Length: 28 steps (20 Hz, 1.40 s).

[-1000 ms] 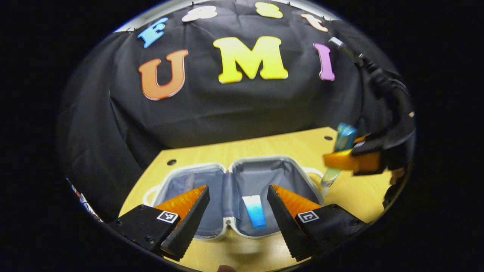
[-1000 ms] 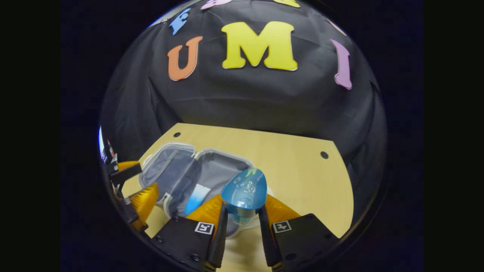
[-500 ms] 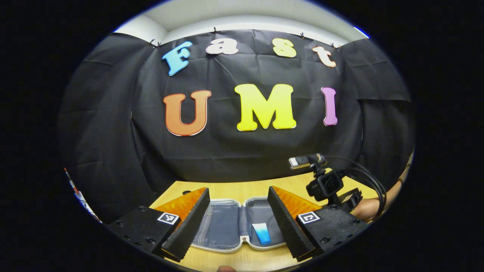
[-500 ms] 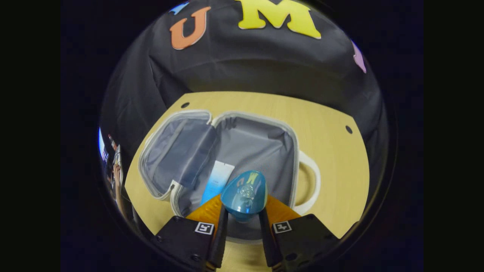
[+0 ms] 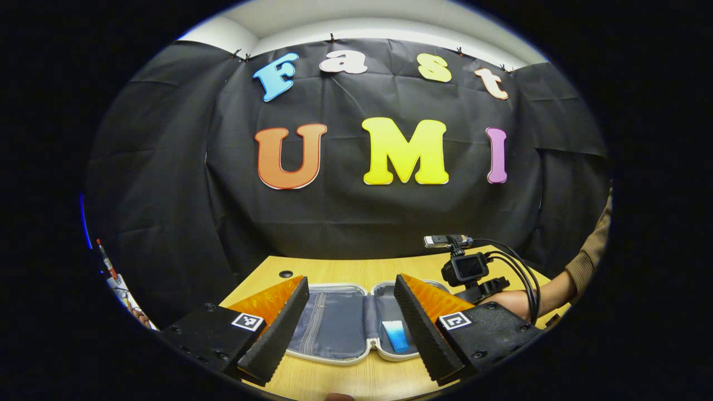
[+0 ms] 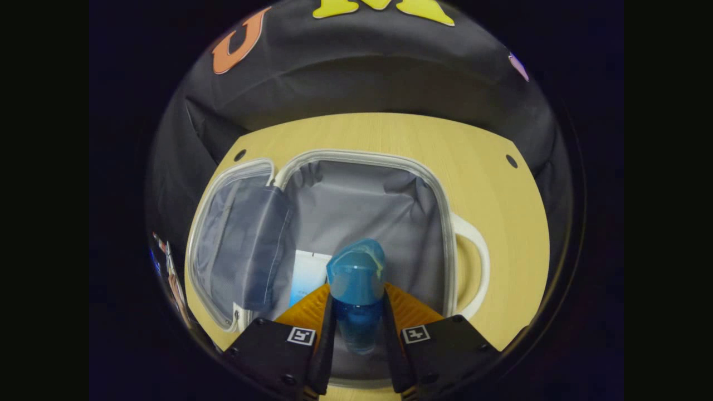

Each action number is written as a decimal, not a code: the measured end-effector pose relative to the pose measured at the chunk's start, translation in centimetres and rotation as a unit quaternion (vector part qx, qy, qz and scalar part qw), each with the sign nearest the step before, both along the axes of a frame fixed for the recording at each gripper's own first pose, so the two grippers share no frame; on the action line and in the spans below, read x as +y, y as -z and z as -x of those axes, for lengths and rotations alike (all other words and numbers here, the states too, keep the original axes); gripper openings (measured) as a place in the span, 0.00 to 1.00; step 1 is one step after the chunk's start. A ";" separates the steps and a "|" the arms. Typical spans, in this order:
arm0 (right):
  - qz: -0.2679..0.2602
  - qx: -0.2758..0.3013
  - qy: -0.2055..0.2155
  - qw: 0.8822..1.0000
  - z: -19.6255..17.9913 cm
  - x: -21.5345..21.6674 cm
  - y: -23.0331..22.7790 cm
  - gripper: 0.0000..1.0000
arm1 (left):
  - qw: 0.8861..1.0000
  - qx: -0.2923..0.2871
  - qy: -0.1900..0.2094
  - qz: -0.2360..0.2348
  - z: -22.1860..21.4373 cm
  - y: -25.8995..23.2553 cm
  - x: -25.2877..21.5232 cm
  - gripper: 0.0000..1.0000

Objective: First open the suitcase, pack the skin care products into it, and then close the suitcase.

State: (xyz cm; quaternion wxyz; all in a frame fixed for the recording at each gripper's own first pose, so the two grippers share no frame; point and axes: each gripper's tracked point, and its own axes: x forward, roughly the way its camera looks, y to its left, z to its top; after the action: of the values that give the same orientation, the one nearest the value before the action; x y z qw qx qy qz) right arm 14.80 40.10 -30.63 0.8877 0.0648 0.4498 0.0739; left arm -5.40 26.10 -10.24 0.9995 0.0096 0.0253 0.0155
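Gripping blue bottle [image 6: 355,289] over open suitcase [image 6: 440,195], right gripper [image 6: 356,340], left gripper [image 5: 351,323] spread

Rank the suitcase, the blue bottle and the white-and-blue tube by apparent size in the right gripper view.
1. Suitcase, open on the table, by far the largest.
2. Blue bottle, clamped in the right hand-held gripper; it sits close to the camera, so it looks inflated.
3. White-and-blue tube, partly hidden; true order against the bottle is unsure.

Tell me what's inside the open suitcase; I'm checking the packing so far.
One blue-and-white tube lies on the grey lining of the suitcase. The right gripper holds a blue bottle above it, hiding the lining beneath. The other half's contents cannot be made out.
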 end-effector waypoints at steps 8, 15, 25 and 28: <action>0.002 0.036 0.028 0.999 -0.9 0.1 2.6 0.39 | 0.998 0.043 -0.023 0.030 -0.2 2.6 2.0 0.98; -0.047 0.003 0.022 0.999 -1.1 -0.1 -0.9 0.41 | 0.995 0.055 -0.056 0.061 -2.2 3.6 8.0 0.98; -0.021 -0.291 -0.050 0.955 3.4 -10.7 -20.1 0.82 | 0.926 0.125 -0.127 0.334 -7.8 14.7 21.4 0.99; -0.027 -0.317 -0.063 0.946 8.7 -13.7 -24.0 0.82 | 0.874 0.135 -0.113 0.453 -9.6 18.0 22.9 0.98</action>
State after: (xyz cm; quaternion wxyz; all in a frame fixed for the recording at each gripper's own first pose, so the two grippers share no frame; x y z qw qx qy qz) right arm 6.13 26.36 -6.62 0.9760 0.0330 0.1457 0.1584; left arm 4.17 48.99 -28.19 0.8729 -0.4448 0.1650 0.1138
